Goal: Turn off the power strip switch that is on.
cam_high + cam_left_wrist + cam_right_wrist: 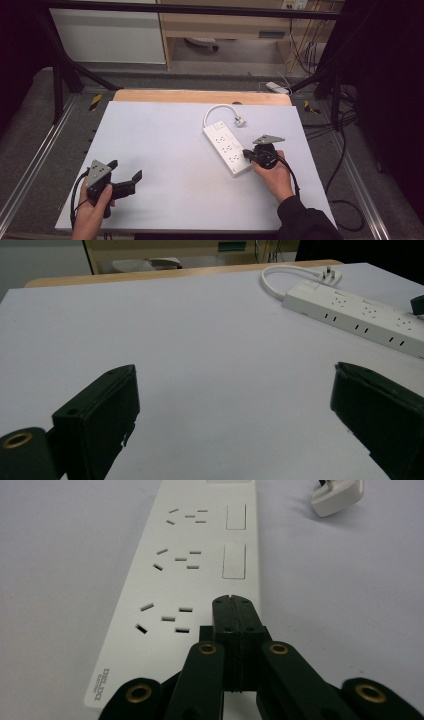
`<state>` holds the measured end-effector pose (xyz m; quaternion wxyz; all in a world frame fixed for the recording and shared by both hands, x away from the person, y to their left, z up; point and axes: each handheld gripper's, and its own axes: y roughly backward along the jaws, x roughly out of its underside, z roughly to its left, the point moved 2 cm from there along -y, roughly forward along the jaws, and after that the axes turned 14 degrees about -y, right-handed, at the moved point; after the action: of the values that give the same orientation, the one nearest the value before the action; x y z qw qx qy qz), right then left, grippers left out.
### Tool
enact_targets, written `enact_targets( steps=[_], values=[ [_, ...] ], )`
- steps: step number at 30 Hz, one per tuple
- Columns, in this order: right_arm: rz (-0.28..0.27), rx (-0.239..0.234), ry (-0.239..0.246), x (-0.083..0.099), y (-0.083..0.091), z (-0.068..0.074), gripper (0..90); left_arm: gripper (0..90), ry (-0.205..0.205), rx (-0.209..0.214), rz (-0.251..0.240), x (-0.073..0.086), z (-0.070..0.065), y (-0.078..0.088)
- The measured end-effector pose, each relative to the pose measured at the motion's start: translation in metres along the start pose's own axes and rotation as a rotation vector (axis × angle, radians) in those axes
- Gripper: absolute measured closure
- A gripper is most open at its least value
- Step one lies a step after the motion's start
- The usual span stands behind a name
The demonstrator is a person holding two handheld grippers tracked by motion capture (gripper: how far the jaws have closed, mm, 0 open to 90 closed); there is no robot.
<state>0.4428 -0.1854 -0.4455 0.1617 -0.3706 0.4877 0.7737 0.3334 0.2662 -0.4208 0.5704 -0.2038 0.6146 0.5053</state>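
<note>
A white power strip (226, 146) with three sockets lies right of centre on the table, angled toward the near right. Its short cord curls back to a white plug (240, 120). My right gripper (246, 154) is shut with nothing in it, jaws pressed together. In the right gripper view its tips (232, 602) sit over the strip (180, 560) at the nearest socket's switch, hiding it; the plug (336, 497) lies beyond. My left gripper (126, 170) is open at the near left, jaws wide apart over bare table (234, 371), with the strip (360, 315) far off to its right.
The table is covered by a pale sheet (165, 140), with a wooden edge (200, 96) along its back. Black frame bars (65, 75) stand at the back corners. Cables (345, 150) and another white strip (276, 87) lie on the floor to the right.
</note>
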Motion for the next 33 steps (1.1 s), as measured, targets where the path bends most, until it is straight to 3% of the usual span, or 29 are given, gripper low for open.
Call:
enact_targets(
  steps=[20, 33],
  values=[
    [-0.048, -0.013, -0.005, 0.0059, 0.0006, -0.002, 90.0, 5.6, 0.002, 0.003, 0.0, 0.0001, -0.0001, -0.0002],
    [-0.063, -0.009, 0.02, 0.0099, -0.0006, -0.0025, 90.0, 5.6, 0.002, 0.004, 0.0, 0.0, -0.0007, -0.0003]
  ],
)
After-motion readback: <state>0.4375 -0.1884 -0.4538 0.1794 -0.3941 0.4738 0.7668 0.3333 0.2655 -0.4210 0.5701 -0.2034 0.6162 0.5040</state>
